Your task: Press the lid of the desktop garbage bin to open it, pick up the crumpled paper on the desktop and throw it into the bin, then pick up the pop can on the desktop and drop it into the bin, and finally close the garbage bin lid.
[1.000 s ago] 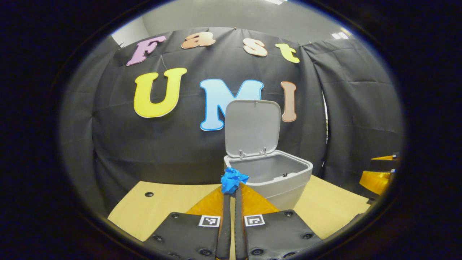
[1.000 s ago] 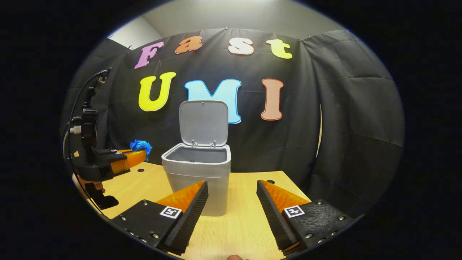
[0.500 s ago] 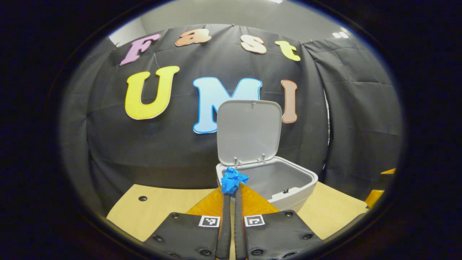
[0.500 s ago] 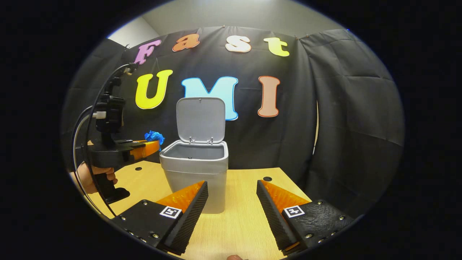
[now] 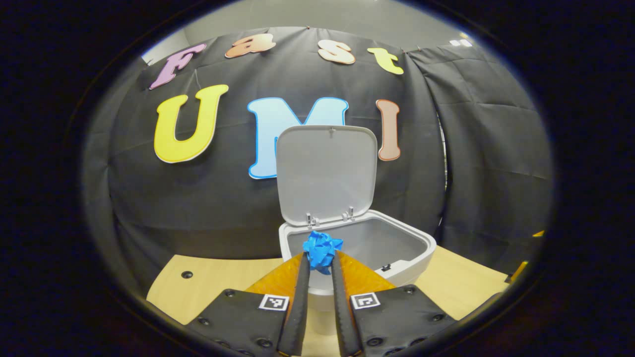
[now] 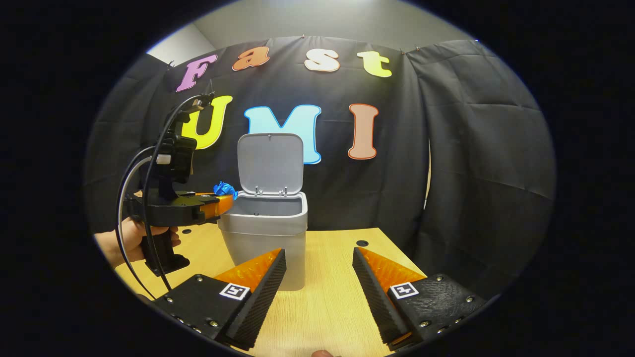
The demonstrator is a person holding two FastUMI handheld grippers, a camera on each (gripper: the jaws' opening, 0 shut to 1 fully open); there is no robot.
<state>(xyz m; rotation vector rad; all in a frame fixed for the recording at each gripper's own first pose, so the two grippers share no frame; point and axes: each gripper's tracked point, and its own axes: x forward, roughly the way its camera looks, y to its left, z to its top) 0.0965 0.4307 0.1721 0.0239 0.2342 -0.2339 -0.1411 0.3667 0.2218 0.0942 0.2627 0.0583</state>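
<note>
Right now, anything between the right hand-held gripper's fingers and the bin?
Nothing: in the right gripper view only bare tabletop lies between the open right hand-held gripper and the bin.

In the left gripper view, the tongs [image 5: 320, 263] and the crumpled paper [image 5: 321, 250] cover the garbage bin's [image 5: 397, 258] near left rim. In the right gripper view, the bin floor is hidden behind its front wall, and the hand [image 6: 130, 240] at lower left is cut off at the wrist.
</note>
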